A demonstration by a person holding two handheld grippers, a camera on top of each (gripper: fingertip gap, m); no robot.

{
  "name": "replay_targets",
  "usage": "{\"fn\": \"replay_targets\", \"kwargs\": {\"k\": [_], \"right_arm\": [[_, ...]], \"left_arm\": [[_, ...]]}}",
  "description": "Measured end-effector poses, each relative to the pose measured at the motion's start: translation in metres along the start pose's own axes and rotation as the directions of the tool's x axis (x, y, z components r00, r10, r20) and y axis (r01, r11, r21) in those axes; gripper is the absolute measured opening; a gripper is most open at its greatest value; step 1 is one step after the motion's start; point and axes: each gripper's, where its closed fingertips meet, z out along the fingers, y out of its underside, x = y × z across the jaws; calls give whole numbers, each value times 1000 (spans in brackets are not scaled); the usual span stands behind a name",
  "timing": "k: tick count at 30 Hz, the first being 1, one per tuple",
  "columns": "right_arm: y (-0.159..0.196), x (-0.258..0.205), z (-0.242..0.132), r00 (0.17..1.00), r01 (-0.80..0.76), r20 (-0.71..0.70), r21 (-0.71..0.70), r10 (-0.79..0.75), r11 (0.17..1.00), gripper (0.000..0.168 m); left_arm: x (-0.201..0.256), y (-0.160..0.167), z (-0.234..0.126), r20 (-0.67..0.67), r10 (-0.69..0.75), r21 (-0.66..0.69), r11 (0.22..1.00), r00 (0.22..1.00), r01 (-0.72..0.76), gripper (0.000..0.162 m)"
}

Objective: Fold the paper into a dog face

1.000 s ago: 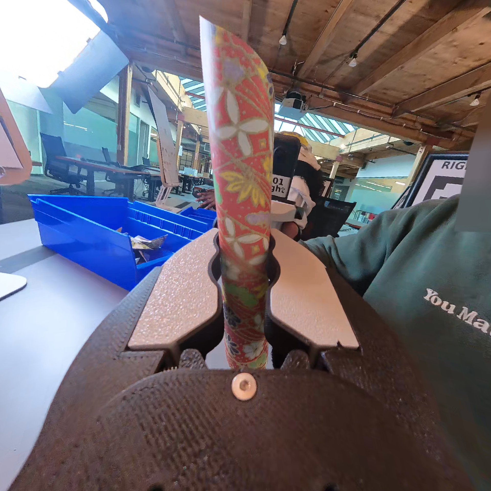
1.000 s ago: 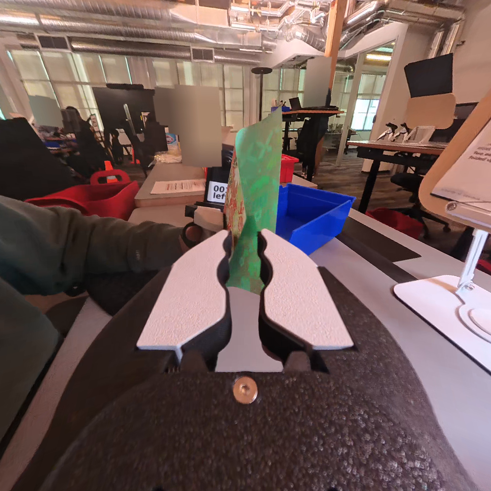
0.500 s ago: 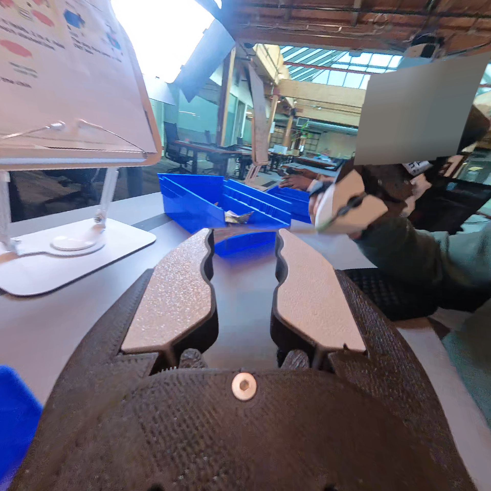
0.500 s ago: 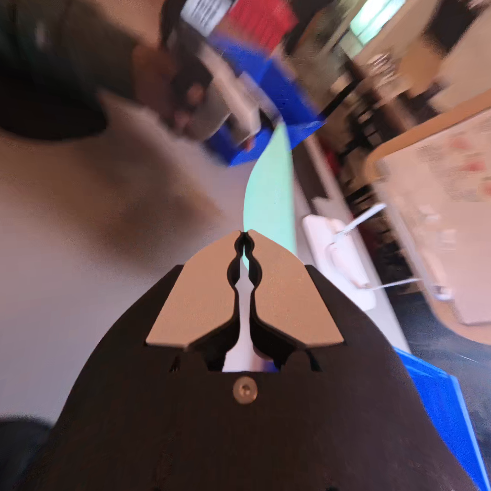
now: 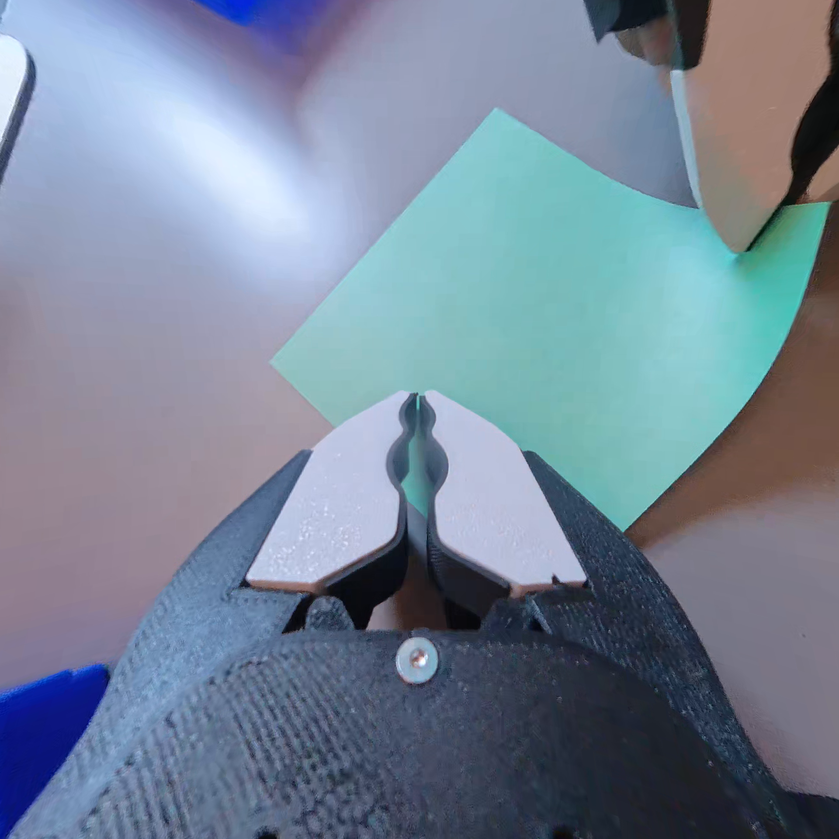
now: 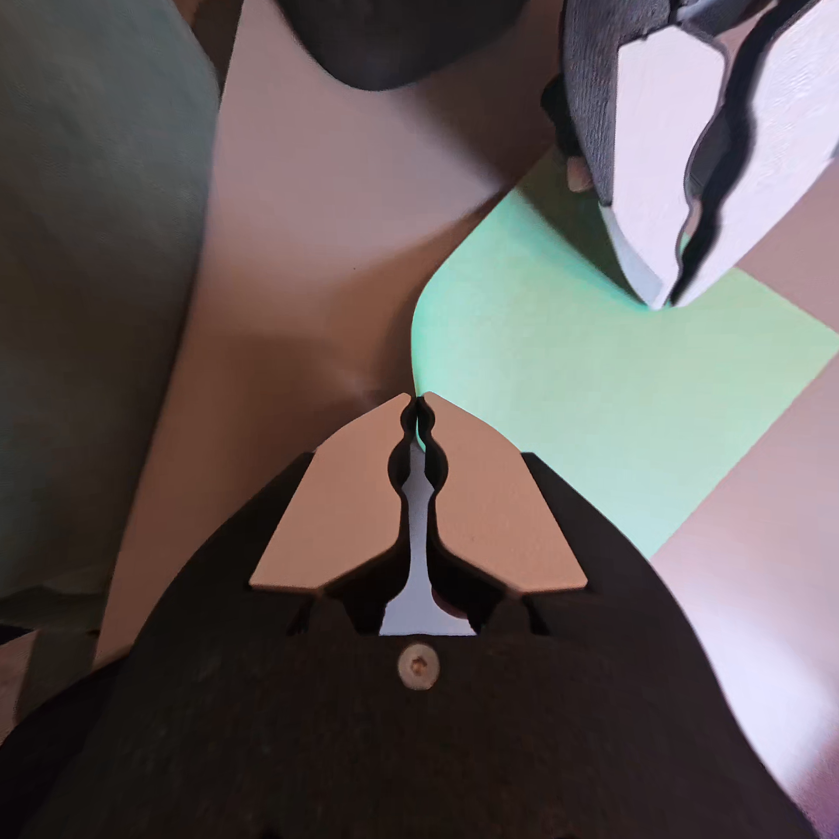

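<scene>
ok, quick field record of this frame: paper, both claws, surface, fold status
paper: mint-green sheet, plain side up, on the table, one edge curled up
left claw: shut, tips at a near corner of the paper; whether it pinches the sheet is unclear
right claw: shut on the paper's curled edge
surface: grey table
fold status: no crease visible
other: blue bin corner

Glare is washing out the table [image 5: 190, 190] at upper left in the left wrist view, and motion blur is smearing the edges of both views. In the right wrist view the right gripper [image 6: 417, 402] is sitting in shadow while wide-angle distortion is curving the paper [image 6: 613, 408]
</scene>
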Motion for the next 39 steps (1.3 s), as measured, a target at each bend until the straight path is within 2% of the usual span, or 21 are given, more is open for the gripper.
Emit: {"fn": "replay_targets", "kwargs": {"k": [4,13,17,23,26,30,35,39], "right_arm": [[-5,-9,-4,998,-26,61,45,23,999,0],[-24,-21,-12,988,-34,153,188,5,982,0],[-18,-18,-10,983,-69,179,181,36,981,0],[-14,-20,-6,974,-94,217,160,58,983,0],[-11,-21,-5,971,-104,229,148,68,983,0],[-7,-17,-6,971,-130,216,122,102,984,0],[-6,-16,-11,962,-164,239,131,130,978,0],[-8,-23,-12,958,-149,264,131,111,980,0]], "left_arm": [[6,-4,3,-3,36,2,999,999,-36,0],[38,-29,16,-96,122,110,988,988,-112,0],[40,-32,17,-69,191,116,976,979,-182,2],[14,-12,0,-46,38,35,999,998,-36,8],[2,1,-4,4,36,-21,999,999,-36,8],[-2,10,-13,5,14,-72,997,1000,-14,9],[-2,16,-15,-2,-17,-101,995,1000,17,10],[5,8,-7,-43,-33,-50,998,999,31,6]]}}
